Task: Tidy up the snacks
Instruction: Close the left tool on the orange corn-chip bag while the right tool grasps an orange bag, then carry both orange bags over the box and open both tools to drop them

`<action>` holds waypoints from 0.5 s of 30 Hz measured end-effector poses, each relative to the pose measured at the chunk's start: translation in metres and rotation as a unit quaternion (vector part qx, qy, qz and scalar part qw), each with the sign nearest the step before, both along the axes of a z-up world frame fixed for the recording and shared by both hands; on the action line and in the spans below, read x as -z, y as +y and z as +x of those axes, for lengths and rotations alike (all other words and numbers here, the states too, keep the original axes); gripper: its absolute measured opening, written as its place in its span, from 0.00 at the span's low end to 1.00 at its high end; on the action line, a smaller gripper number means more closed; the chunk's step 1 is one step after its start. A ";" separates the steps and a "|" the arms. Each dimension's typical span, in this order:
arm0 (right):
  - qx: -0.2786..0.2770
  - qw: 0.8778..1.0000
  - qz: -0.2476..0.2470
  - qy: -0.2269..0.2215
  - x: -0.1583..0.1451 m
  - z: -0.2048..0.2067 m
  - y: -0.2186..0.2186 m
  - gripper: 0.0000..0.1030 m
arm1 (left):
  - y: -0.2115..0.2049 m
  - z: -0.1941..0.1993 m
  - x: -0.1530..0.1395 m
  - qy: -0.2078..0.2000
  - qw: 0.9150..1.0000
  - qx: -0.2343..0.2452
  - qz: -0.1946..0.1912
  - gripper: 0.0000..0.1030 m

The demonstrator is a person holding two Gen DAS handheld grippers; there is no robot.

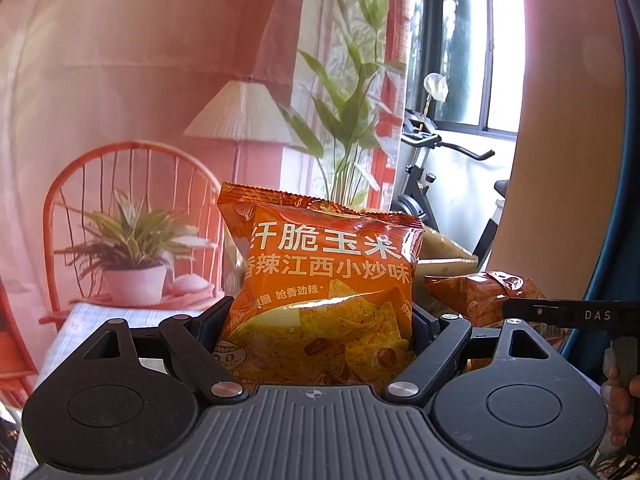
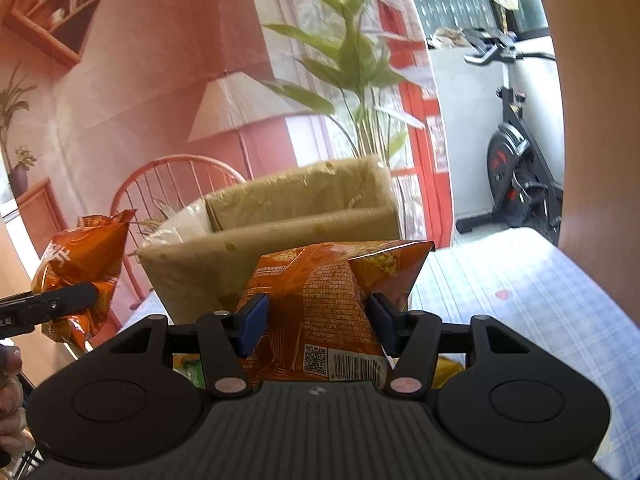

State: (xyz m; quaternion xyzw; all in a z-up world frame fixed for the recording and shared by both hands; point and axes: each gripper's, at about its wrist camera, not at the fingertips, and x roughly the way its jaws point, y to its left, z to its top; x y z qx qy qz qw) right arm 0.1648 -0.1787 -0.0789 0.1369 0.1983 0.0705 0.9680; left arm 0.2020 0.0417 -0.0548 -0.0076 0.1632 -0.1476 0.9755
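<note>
My left gripper is shut on an orange corn-chip bag, held upright with its printed front facing the camera. In the right wrist view that same bag hangs at the left, with the left gripper's black finger across it. My right gripper is shut on a second orange chip bag, its back with the barcode turned toward the camera; the blue pads dent its sides. This second bag also shows at the right of the left wrist view. An open cardboard box stands just beyond it on the table.
A table with a pale blue checked cloth stretches to the right. A printed backdrop of a red chair, lamp and plants hangs behind. An exercise bike stands at the right by the window. A hand shows at the lower left.
</note>
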 end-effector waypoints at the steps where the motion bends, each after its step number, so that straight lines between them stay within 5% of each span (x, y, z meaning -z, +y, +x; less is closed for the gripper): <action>1: -0.003 1.000 -0.001 -0.003 -0.003 0.001 0.000 0.56 | -0.001 0.000 -0.003 -0.004 1.000 0.000 0.001 0.84; 15: -0.027 0.998 -0.011 -0.052 -0.047 0.026 -0.007 0.56 | -0.008 0.022 -0.037 -0.023 1.000 -0.001 -0.012 0.84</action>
